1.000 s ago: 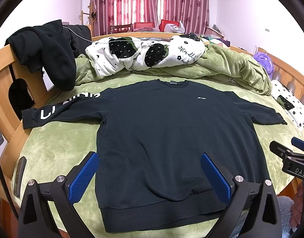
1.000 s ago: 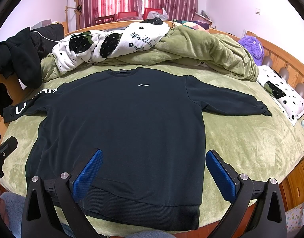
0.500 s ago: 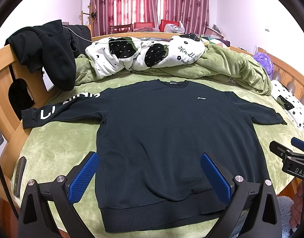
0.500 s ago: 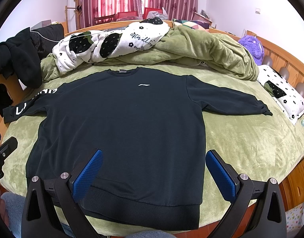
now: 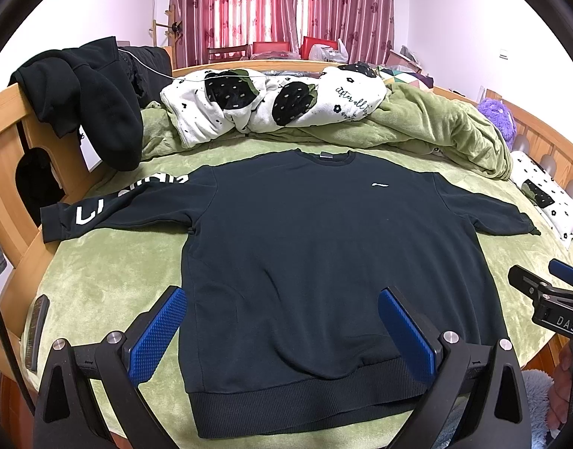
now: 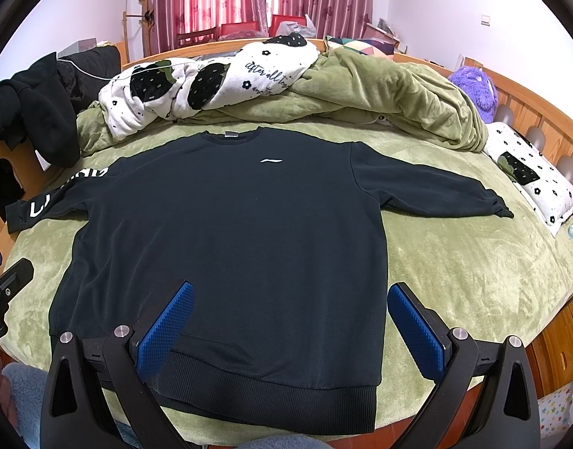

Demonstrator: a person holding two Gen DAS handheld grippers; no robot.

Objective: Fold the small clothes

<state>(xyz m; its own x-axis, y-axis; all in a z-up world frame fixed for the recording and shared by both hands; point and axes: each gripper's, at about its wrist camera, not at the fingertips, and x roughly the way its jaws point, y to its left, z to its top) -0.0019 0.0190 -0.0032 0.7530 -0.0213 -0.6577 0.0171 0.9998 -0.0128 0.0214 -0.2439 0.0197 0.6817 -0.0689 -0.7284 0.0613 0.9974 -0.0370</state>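
A dark navy sweatshirt [image 5: 323,247] lies flat, front up, on the green bed cover, both sleeves spread out; it also shows in the right wrist view [image 6: 241,239]. Its left sleeve [image 5: 110,205] carries white lettering. My left gripper [image 5: 282,299] is open and empty, held above the hem at the bed's near edge. My right gripper [image 6: 290,292] is open and empty, over the hem's right half. Each gripper shows at the edge of the other's view, the right one [image 5: 548,295] and the left one [image 6: 5,288].
A bunched green blanket [image 5: 436,127] and a white strawberry-print quilt [image 5: 271,101] lie behind the sweatshirt. Black clothes [image 5: 84,93] hang on the wooden bed frame at left. A printed pillow [image 6: 529,172] and a purple plush toy [image 6: 475,86] sit at right. A dark remote [image 5: 35,333] lies near the left edge.
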